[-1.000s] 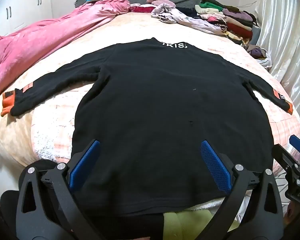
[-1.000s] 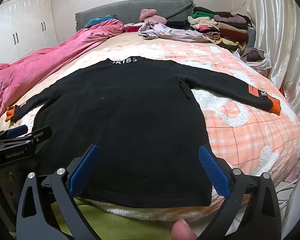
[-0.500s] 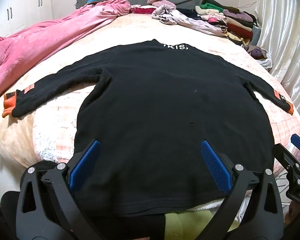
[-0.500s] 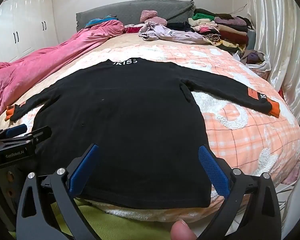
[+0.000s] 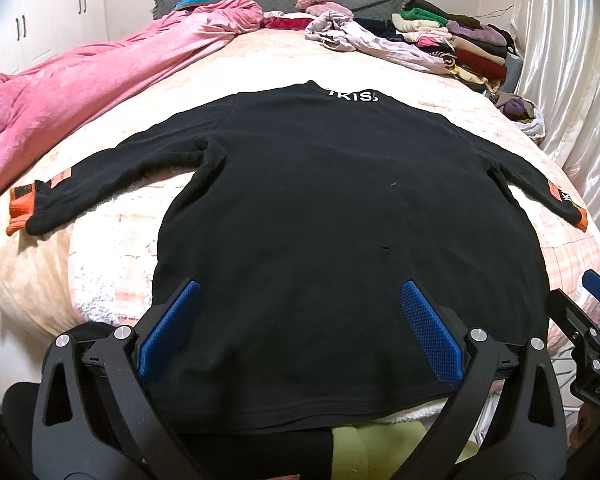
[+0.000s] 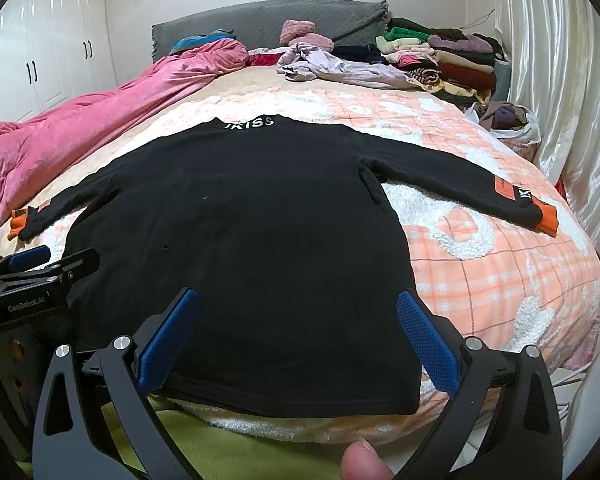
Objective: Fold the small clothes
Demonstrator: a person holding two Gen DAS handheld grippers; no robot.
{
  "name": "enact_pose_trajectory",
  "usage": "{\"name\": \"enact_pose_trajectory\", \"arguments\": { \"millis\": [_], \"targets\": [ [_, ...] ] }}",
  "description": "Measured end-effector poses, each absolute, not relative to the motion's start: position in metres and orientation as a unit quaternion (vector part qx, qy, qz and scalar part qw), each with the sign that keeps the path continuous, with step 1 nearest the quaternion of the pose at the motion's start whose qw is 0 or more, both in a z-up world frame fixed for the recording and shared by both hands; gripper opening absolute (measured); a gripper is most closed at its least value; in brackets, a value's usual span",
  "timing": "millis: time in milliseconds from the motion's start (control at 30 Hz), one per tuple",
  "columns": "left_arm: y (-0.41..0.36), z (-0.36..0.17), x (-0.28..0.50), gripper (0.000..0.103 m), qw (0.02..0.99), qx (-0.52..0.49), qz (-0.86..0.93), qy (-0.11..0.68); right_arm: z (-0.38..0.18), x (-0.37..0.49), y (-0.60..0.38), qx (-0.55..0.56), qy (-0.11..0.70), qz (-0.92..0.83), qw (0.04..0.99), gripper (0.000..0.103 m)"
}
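Observation:
A black long-sleeved top [image 5: 340,220] lies flat on the bed, back up, collar with white letters at the far end, both sleeves spread out with orange cuffs. It also shows in the right wrist view [image 6: 240,248]. My left gripper [image 5: 300,340] is open and empty above the hem near its left part. My right gripper [image 6: 296,340] is open and empty above the hem near its right corner. Each gripper shows at the edge of the other's view.
A pink quilt [image 5: 80,92] lies along the left side of the bed. A pile of clothes [image 6: 420,56] sits at the far right by the grey headboard [image 6: 268,20]. A white curtain [image 6: 572,80] hangs on the right. The orange checked blanket [image 6: 500,264] covers the bed.
Both views have drawn back and risen a little, so more of the bed and room shows. The top has not moved and both grippers stay open.

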State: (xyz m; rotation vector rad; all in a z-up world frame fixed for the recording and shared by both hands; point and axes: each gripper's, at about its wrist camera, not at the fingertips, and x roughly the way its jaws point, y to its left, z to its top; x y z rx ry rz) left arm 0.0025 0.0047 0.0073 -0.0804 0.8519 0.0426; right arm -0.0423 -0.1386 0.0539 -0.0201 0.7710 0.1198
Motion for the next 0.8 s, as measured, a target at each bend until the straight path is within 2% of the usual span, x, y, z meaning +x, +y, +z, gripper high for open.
{"name": "enact_pose_trajectory", "arguments": {
  "millis": [800],
  "targets": [
    [0.0112,0.0107,-0.0022,0.094,0.912,-0.039,0.022,0.407,0.0547,-0.045,-0.1403,-0.012,0.367,0.057,0.928,0.099]
  ]
}}
